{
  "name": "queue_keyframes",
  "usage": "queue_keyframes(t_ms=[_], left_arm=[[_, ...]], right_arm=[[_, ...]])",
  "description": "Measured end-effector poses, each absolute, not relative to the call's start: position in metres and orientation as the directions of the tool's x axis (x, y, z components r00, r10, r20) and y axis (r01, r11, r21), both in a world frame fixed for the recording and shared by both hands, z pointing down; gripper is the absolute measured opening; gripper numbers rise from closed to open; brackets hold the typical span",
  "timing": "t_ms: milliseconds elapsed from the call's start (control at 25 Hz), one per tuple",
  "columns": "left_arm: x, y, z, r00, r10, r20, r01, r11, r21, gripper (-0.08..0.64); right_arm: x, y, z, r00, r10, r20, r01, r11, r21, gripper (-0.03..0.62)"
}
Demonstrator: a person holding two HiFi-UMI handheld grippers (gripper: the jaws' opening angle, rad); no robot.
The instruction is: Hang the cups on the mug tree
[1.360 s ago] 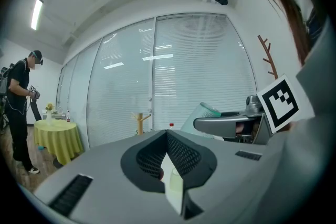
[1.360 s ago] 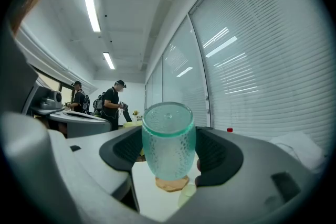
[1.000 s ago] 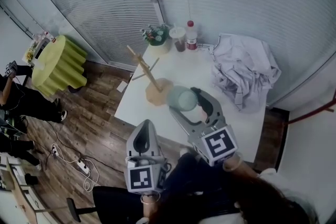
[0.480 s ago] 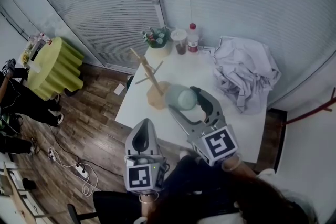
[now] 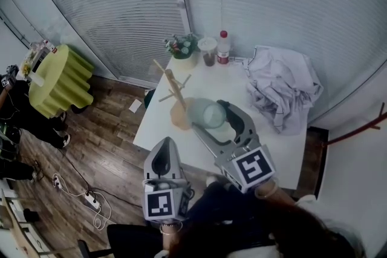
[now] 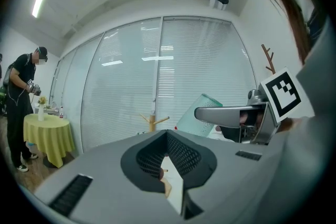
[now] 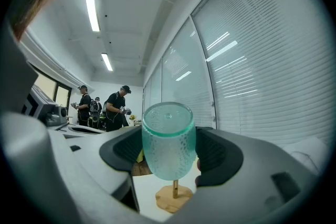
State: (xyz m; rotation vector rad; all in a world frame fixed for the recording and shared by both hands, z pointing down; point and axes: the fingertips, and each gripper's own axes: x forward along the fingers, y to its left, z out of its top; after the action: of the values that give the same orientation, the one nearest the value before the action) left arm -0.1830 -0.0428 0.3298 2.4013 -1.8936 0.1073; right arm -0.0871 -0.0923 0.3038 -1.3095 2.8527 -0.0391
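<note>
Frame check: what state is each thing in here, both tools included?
Right tool: shut on the green cup.
Green cup: gripped, held above the table, not yet on a peg.
Left tool: shut, empty.
Mug tree: upright on the table, pegs bare.
Bottle: upright, red cap on.
White cloth: crumpled in a heap.

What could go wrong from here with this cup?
The teal cup, clamped in the right gripper, shows no handle, so it likely has to slide over a thin slanted peg; a miss could let it drop. The mug tree stands near the table's edge, and the left gripper isn't steadying it, so a bump might tip it.
</note>
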Motion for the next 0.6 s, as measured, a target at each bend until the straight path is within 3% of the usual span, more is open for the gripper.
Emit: queue_keyframes(t_ms=[600], left_arm=[[-0.195, -0.059, 0.334, 0.238, -0.965, 0.113, -0.971, -0.233, 0.053, 0.002]], right_arm=[[-0.099, -0.106, 0.286, -0.652, -0.758, -0.025, -0.757, 0.653, -0.024, 0.318]])
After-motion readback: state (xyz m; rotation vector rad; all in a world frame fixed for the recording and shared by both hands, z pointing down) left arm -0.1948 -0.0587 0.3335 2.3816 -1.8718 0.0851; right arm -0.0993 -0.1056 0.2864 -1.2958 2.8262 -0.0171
